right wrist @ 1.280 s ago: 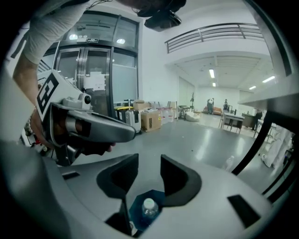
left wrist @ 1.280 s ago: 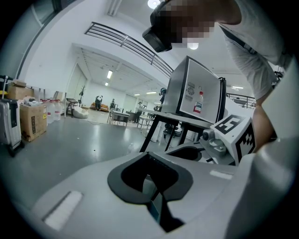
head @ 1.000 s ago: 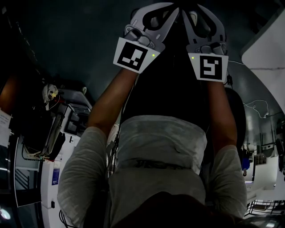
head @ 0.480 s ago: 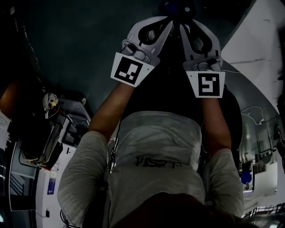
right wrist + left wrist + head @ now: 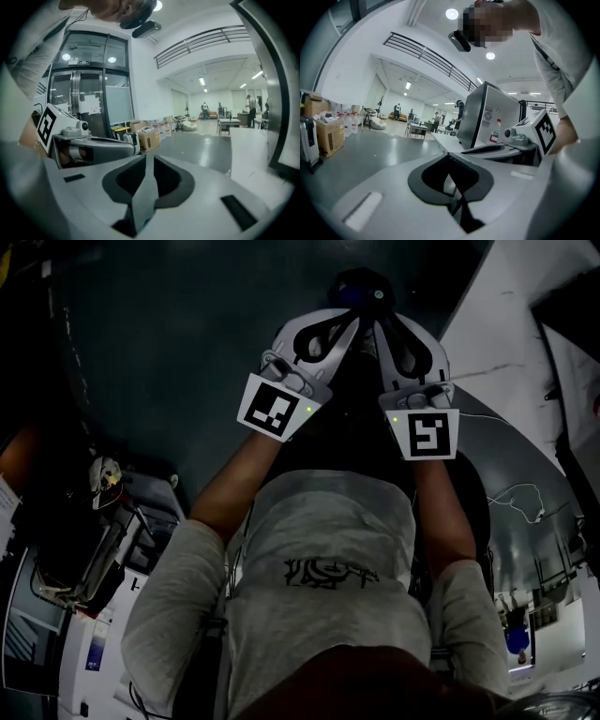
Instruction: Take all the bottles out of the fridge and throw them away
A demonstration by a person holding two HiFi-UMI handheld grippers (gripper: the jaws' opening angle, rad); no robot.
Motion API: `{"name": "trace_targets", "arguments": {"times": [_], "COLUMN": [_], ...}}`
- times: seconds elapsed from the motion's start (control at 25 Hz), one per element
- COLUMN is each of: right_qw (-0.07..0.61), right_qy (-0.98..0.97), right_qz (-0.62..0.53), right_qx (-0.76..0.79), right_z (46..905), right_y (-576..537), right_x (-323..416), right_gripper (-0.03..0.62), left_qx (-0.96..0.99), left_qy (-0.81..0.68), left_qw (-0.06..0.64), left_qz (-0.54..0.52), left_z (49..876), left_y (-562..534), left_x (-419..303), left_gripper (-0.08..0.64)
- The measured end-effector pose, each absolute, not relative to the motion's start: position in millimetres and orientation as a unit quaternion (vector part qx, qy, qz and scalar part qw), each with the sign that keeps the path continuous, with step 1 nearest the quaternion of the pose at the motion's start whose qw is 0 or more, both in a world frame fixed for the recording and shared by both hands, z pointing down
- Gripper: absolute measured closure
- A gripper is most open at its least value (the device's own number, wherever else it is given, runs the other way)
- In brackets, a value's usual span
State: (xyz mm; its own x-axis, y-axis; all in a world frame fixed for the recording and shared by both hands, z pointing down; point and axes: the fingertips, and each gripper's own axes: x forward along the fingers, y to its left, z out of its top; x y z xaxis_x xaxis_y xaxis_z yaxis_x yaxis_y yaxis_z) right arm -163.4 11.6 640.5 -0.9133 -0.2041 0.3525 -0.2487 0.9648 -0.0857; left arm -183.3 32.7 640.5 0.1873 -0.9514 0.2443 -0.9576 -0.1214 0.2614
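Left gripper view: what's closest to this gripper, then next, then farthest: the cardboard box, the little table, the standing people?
1. cardboard box, on the floor at far left.
2. little table, mid-hall, left of centre.
3. people, at the hall's far end.

Left gripper view: cardboard boxes [image 5: 327, 133] at nine o'clock, white jugs [image 5: 347, 123] just beside them, a railing [image 5: 426, 58] at eleven, a round ceiling light [image 5: 451, 13] at twelve, and people [image 5: 397, 111] far off near some tables [image 5: 417, 128]. Right gripper view: glass doors [image 5: 89, 93] at ten o'clock, brown cartons [image 5: 149, 137] near centre, a pale beanbag [image 5: 190, 125] beyond, a balcony rail [image 5: 206, 42] at one
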Motion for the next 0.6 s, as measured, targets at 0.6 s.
{"name": "trace_targets", "arguments": {"times": [0.6], "right_qw": [0.145], "right_qy": [-0.979], "right_qz": [0.057], "right_qx": [0.134], "right_z": [540], "right_y": [-15], "right_x": [-164], "right_gripper": [0.566], "left_qx": [0.756], "left_qy": [-0.638], "left_qw": [0.149], "left_qz": [-0.020], "left_z": [525], "left_y": [19], "left_x": [-185], "left_gripper": [0.551]}}
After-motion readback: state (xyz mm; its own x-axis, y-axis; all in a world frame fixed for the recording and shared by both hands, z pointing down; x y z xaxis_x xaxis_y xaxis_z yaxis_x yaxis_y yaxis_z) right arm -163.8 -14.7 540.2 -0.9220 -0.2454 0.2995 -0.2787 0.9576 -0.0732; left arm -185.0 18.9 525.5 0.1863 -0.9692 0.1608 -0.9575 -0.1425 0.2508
